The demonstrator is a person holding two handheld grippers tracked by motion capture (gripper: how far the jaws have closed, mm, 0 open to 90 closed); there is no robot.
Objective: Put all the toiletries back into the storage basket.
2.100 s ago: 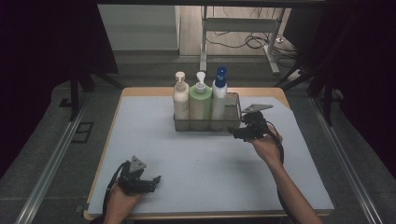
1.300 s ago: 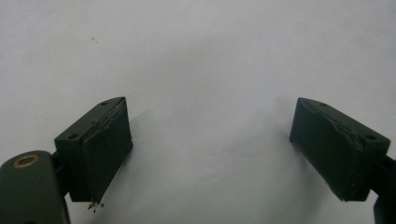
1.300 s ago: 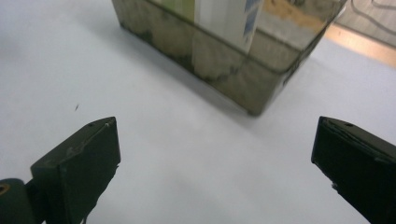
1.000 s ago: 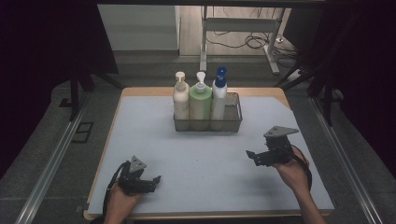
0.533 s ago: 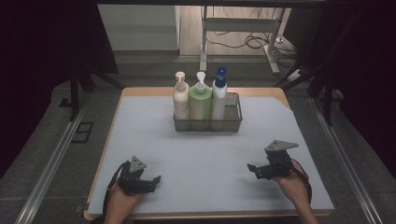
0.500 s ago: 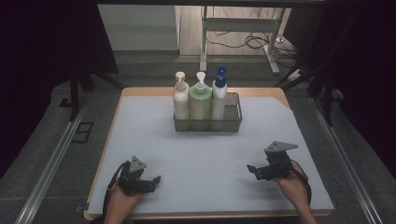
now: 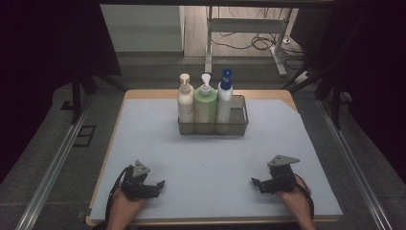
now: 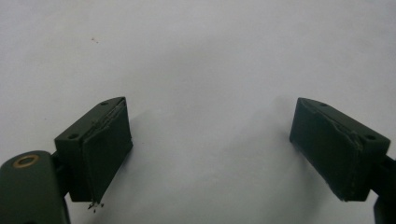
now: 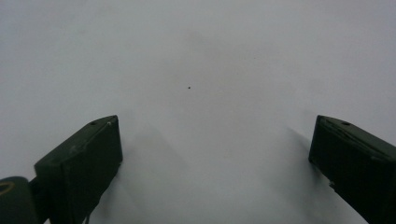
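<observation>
A wire basket (image 7: 239,125) stands at the far middle of the pale blue mat (image 7: 210,158). It holds a cream pump bottle (image 7: 185,103), a green pump bottle (image 7: 205,103) and a white bottle with a blue cap (image 7: 224,98), all upright. My left gripper (image 7: 155,188) rests near the front left of the mat, open, with bare mat between its jaws (image 8: 212,149). My right gripper (image 7: 257,184) rests near the front right, also open and holding nothing (image 9: 215,158). Both are well in front of the basket.
The mat lies on a wooden table (image 7: 201,94) whose edge shows at the back. Metal rails (image 7: 52,163) run along both sides. A white frame (image 7: 249,28) and cables (image 7: 249,43) lie on the floor beyond the table.
My right gripper has drawn back from beside the basket to the front right of the mat and come down onto it. The left gripper has stayed still.
</observation>
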